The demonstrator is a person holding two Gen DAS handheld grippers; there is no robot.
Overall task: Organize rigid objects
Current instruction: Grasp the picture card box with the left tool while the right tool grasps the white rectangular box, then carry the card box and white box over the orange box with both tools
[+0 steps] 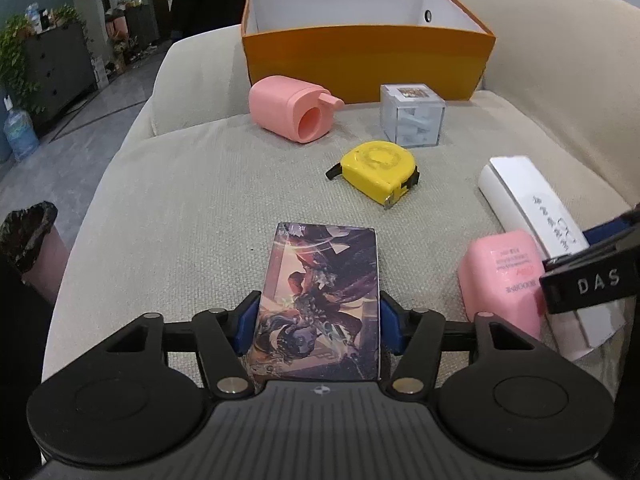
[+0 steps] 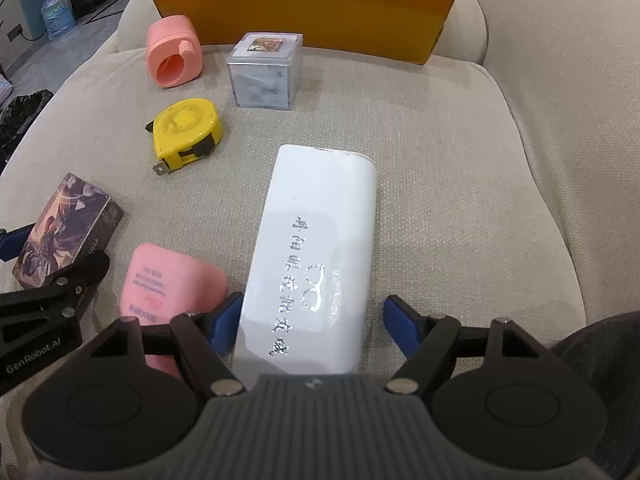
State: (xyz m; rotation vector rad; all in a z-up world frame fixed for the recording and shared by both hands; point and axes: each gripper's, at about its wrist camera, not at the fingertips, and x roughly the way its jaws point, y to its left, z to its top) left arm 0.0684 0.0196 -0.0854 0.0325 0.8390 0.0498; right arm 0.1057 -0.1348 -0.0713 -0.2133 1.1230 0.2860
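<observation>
A: Orange cardboard forms the open box standing at the back of the beige cushion; nothing can be seen inside it. Which step is judged to be in hand?

B: Two pickups at once, it seems. The illustrated card box is framed by the left gripper, with both blue pads set against its long sides, so it is counted as clamped. The white glasses case is straddled by the right gripper; one pad is at the case's edge, but a gap is seen at the other, so that one is read as not yet closed on it.

A: What is called for next?

B: The right jaws must be closed squarely, then both items lifted clear of the pink case, which lies just beside the glasses case, and carried over the yellow tape measure, the clear cube and the pink holder to the box.

A: Can any writing be read?

B: "DAS" is printed on the right gripper's arm and "GenRobot.AI" on the left's. Silver Chinese characters and a spectacles outline are stamped on the white case; the pink case's print is too small to be made out.
</observation>
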